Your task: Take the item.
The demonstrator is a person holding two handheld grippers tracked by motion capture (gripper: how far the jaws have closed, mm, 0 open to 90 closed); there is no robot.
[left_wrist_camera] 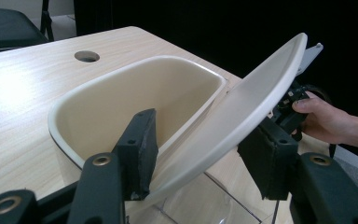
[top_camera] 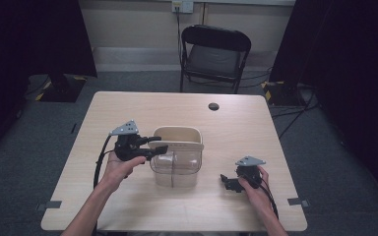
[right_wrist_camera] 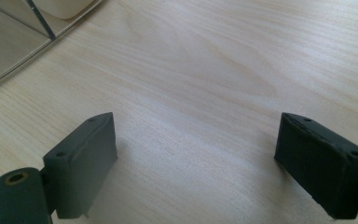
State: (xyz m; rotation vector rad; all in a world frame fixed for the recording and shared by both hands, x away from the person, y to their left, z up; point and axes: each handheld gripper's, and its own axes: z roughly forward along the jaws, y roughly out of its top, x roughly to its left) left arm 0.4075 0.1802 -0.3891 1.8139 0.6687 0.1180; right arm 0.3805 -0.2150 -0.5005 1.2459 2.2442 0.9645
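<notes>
A small bin (top_camera: pixel 175 169) with a clear body and a cream rim stands in the middle of the wooden table (top_camera: pixel 236 132). Its cream lid (left_wrist_camera: pixel 242 121) is tilted up, and the inside of the cream rim insert (left_wrist_camera: pixel 135 98) lies open to view. My left gripper (top_camera: pixel 160 145) reaches in from the bin's left side. In the left gripper view it (left_wrist_camera: pixel 205 154) is shut on the lid, one jaw on each face. To the right of the bin my right gripper (top_camera: pixel 231 183) is held low over the bare tabletop, open (right_wrist_camera: pixel 196 158) with nothing between its jaws.
A round cable hole (top_camera: pixel 213 106) sits near the table's far edge. A black folding chair (top_camera: pixel 214 54) stands beyond the table. Dark curtains and stand bases flank the room on both sides. A corner of the bin's clear wall (right_wrist_camera: pixel 14 42) lies left of the right gripper.
</notes>
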